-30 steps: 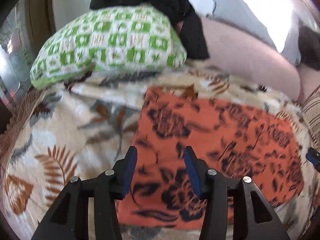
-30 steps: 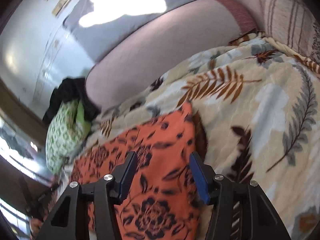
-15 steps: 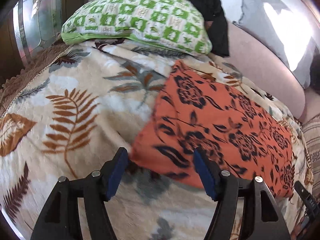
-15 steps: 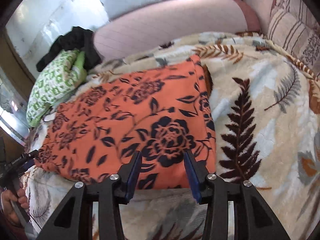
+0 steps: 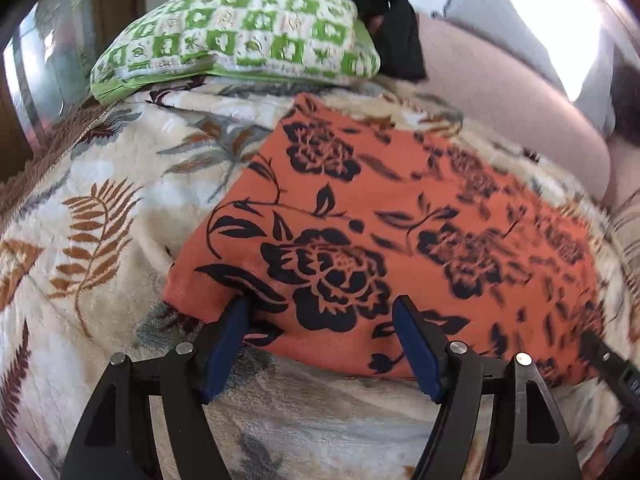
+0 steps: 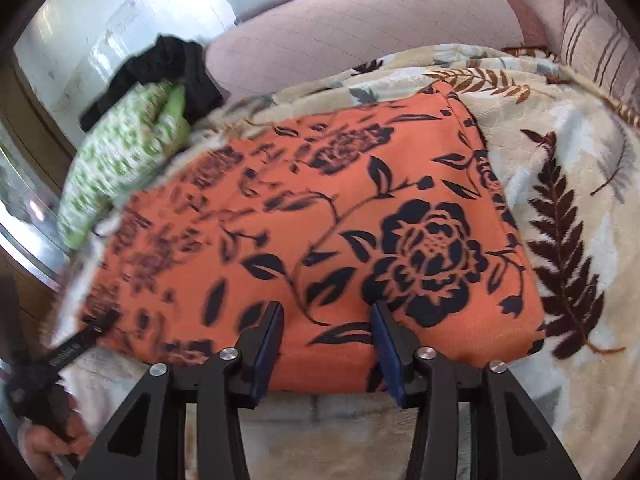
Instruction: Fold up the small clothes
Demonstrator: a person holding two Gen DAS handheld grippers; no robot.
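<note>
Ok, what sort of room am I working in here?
Most likely a bedroom, or a daybed in a living room. The orange floral cloth lies on a plush leaf-print blanket, with a green checked pillow at one end and a long pink bolster along the back.

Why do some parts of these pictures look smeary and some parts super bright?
Left wrist view: the orange cloth with black flowers is sharp near the fingers but smeared toward the right edge; sunlight glares white on the grey pillow.
Right wrist view: the green-and-white patterned pillow and the cloth's left side are motion-blurred; the fisheye lens bends the edges.
</note>
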